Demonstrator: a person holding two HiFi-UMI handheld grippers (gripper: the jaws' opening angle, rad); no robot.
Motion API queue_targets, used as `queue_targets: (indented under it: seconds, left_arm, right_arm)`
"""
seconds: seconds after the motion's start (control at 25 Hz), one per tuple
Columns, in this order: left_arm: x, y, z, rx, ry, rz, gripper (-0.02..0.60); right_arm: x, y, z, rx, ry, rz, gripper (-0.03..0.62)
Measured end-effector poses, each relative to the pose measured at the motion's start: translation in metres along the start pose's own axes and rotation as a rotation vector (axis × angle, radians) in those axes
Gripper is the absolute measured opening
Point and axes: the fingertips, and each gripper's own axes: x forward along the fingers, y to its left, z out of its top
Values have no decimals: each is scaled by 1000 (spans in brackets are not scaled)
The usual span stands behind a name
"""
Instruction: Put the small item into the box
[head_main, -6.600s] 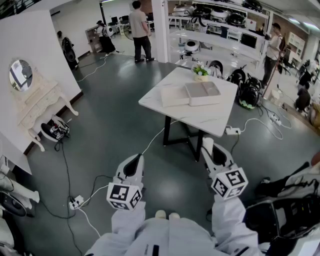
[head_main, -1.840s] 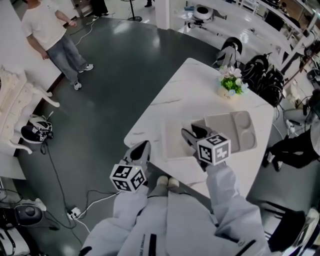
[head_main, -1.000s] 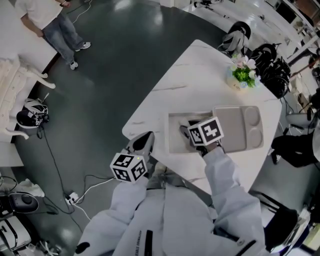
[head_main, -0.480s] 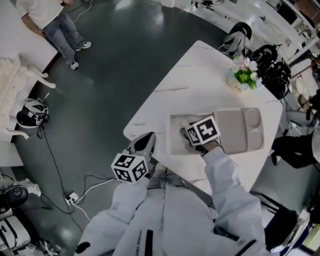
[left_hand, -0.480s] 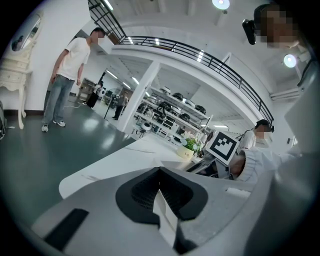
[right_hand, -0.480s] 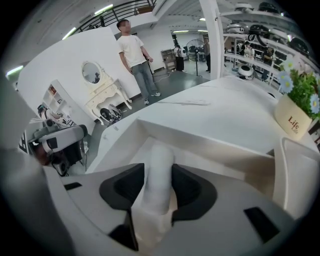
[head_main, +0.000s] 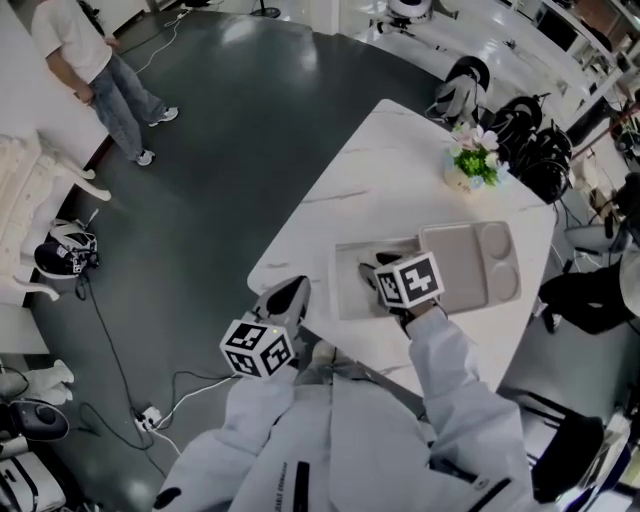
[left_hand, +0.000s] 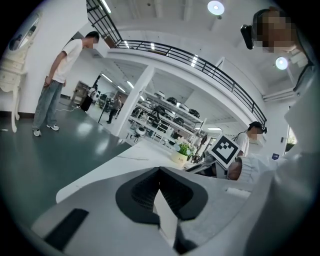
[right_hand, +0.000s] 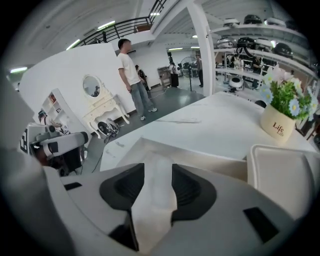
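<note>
A shallow grey open box (head_main: 350, 288) lies on the white marble table (head_main: 330, 205), with its lid (head_main: 480, 262) flat beside it on the right. My right gripper (head_main: 378, 268) hangs over the box and points steeply down into it. Its jaws have just been opening. In the right gripper view they (right_hand: 157, 167) stand apart, and only the pale box floor (right_hand: 156, 186) shows between them. I cannot make out the small item. My left gripper (head_main: 293, 288) waits at the table's near left edge, tips together (left_hand: 160, 172) and holding nothing.
A flower pot (head_main: 468, 168) stands at the table's far end, and it also shows in the right gripper view (right_hand: 279, 122). A person (head_main: 88, 55) stands on the dark floor to the left. Bags (head_main: 520, 135) and cables lie beyond the table.
My right gripper has stayed over the box, lifting only slightly. The left gripper has kept its place by the table edge. The head view has shifted a little.
</note>
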Motion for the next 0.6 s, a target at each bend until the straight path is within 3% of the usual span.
queue_targets:
  seconds: [0.2,0.4,0.6]
  left_arm:
    - [-7,-13,12,30,-23,-40,-2]
    - [-16,-29,27,81,-46,-73,-2]
    - [-19,-38,42,133,-67,-83,-2]
  right_arm:
    - [-22,1,8,-15,-112,-24,119]
    - [-45,4,11,6,-235,-11,26]
    - [-68,4,22,18,-352,-4,-2]
